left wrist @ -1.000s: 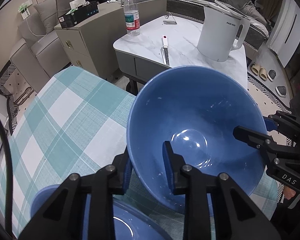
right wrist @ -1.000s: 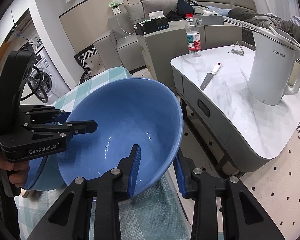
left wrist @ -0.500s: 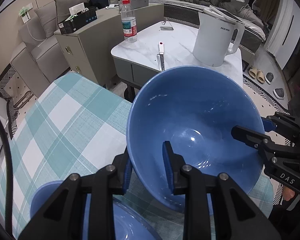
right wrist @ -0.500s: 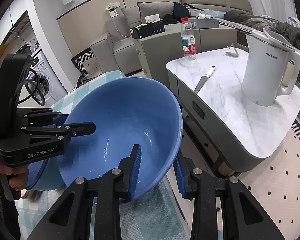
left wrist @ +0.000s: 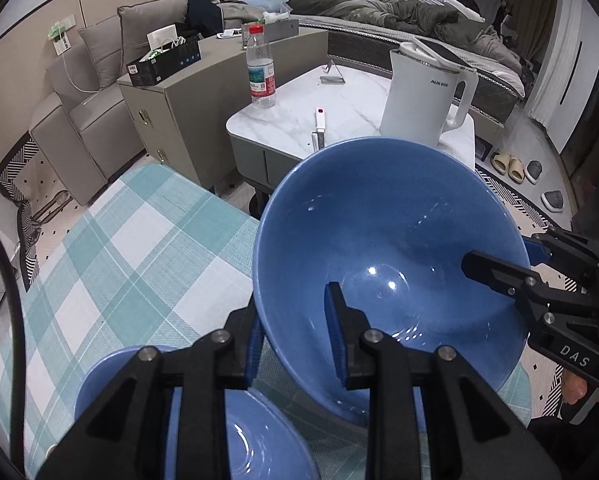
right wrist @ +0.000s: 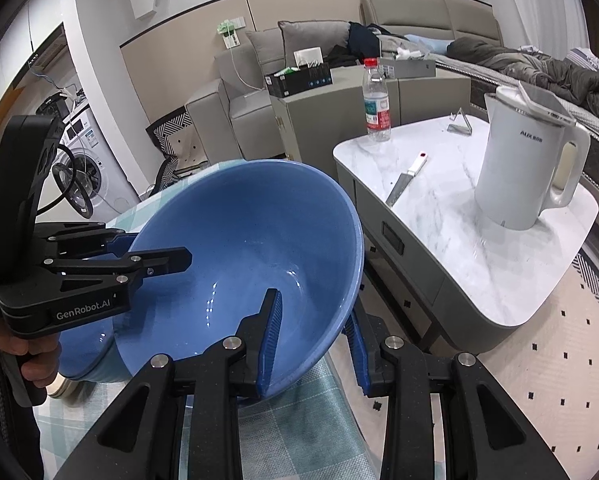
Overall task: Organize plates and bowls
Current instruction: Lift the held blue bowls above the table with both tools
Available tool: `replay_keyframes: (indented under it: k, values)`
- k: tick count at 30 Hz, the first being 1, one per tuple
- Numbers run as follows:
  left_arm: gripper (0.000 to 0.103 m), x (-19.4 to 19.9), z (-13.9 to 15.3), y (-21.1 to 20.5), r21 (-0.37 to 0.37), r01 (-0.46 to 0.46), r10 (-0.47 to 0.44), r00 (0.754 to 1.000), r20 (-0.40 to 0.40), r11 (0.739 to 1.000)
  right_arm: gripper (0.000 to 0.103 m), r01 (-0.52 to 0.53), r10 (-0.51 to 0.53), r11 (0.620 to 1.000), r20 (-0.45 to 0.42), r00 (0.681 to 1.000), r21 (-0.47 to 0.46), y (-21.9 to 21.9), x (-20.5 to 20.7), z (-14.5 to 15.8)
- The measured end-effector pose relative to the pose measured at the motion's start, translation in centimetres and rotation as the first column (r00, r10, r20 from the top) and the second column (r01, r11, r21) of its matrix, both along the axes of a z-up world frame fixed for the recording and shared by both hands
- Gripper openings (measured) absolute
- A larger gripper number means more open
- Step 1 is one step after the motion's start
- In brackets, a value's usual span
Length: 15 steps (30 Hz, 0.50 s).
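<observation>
A large blue bowl [left wrist: 391,248] [right wrist: 251,240] is held in the air above the checked tablecloth [left wrist: 131,248], tilted. My left gripper [left wrist: 295,332] is shut on its near rim, one finger inside and one outside. My right gripper [right wrist: 313,344] is shut on the opposite rim; it also shows in the left wrist view [left wrist: 511,276]. A second blue bowl [left wrist: 235,432] sits on the table below my left gripper, partly hidden by it.
Beyond the table's edge stands a marble-topped side table [left wrist: 359,120] with a white kettle [left wrist: 423,96], a water bottle [left wrist: 261,68] and a knife [left wrist: 318,128]. A grey cabinet [left wrist: 179,112] and sofa stand behind. A washing machine [right wrist: 83,168] is at the left.
Both grippers have raised the blue bowl a little higher over the table; the room behind has shifted down in both views. Both grips are unchanged.
</observation>
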<state>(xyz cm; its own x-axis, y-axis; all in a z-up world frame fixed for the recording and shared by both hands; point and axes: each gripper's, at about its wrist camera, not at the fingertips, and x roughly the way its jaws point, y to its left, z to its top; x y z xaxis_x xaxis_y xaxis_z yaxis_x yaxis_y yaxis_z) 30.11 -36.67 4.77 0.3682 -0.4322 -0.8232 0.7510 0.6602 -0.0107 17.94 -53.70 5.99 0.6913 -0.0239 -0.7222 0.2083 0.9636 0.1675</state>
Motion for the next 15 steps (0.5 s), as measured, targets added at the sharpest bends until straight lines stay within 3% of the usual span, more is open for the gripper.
replay_keyframes:
  k: [15]
  values:
    - [0.027, -1.9, 4.0, 3.5, -0.095, -0.025, 0.031, 0.998, 0.063, 0.995, 0.032, -0.014, 0.017, 0.999, 0.073, 0.997, -0.046, 2.6, -1.4, 4.0]
